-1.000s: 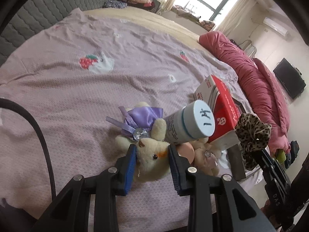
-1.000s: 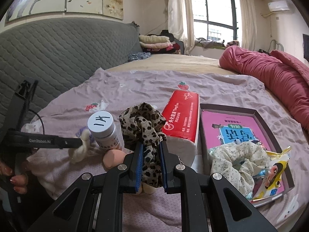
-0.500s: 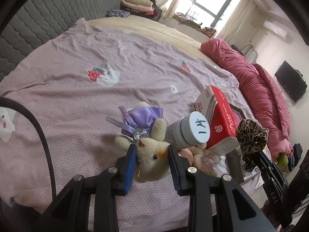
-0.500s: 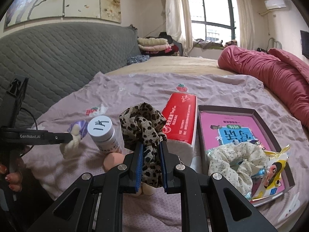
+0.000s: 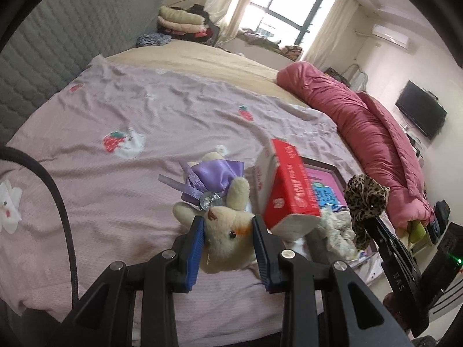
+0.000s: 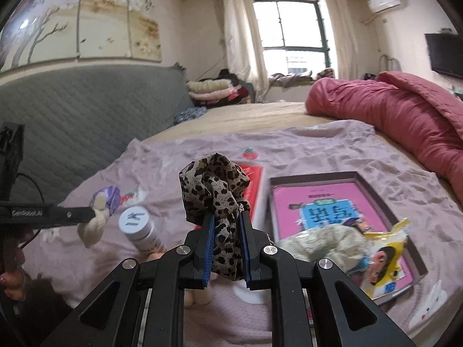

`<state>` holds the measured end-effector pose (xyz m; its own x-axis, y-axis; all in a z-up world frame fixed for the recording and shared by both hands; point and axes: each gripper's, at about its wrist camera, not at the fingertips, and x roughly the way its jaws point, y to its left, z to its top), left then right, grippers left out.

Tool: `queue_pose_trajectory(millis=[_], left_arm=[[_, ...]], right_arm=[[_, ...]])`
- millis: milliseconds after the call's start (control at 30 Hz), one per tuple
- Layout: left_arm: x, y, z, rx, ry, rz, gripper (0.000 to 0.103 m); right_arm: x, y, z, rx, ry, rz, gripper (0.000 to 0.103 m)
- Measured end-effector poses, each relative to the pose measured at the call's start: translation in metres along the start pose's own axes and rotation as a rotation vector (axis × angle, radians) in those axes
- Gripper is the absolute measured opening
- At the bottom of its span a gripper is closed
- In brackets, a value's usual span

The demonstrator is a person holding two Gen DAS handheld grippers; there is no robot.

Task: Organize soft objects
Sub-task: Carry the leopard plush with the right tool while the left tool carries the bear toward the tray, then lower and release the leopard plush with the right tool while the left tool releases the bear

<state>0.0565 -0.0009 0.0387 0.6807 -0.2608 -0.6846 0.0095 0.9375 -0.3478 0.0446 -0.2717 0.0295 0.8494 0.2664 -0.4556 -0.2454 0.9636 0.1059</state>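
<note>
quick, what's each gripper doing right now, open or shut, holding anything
Left gripper: closed on the plush toy, clamped at its head.
Right gripper: closed on the leopard-print scrunchie.

**Where Things Sit on the Bed**

The plush toy (image 5: 228, 231) sits between the 2 pads of the left gripper (image 5: 228, 241), above the blanket (image 5: 144, 190). The scrunchie (image 6: 215, 190) sits between the pads of the right gripper (image 6: 226, 250). In the right wrist view, the bottle (image 6: 139, 228) lies left of the scrunchie, and the toy is left of the bottle. The tissue pack (image 6: 253, 185) is behind the scrunchie. The tray (image 6: 387, 211) lies to the right, with a 2nd scrunchie (image 6: 327, 244) and a snack bag (image 6: 385, 257) in it. The rolled quilt (image 6: 399, 110) lies behind the tray.
</note>
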Motion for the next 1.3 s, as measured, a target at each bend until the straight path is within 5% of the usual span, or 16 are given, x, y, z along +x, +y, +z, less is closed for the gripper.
queue_pose_trajectory(millis=[733,1300], left_arm=[[0.029,-0.169,-0.007,0.259,0.038,-0.195,0.033],[0.115,-0.218,-0.047,0.353,0.194,-0.198,0.033]], right_arm=[[-0.042,-0.11,-0.001,0.252,-0.107,-0.233,0.016],[-0.053,-0.166,-0.016,0.361,-0.118,-0.363,0.017]])
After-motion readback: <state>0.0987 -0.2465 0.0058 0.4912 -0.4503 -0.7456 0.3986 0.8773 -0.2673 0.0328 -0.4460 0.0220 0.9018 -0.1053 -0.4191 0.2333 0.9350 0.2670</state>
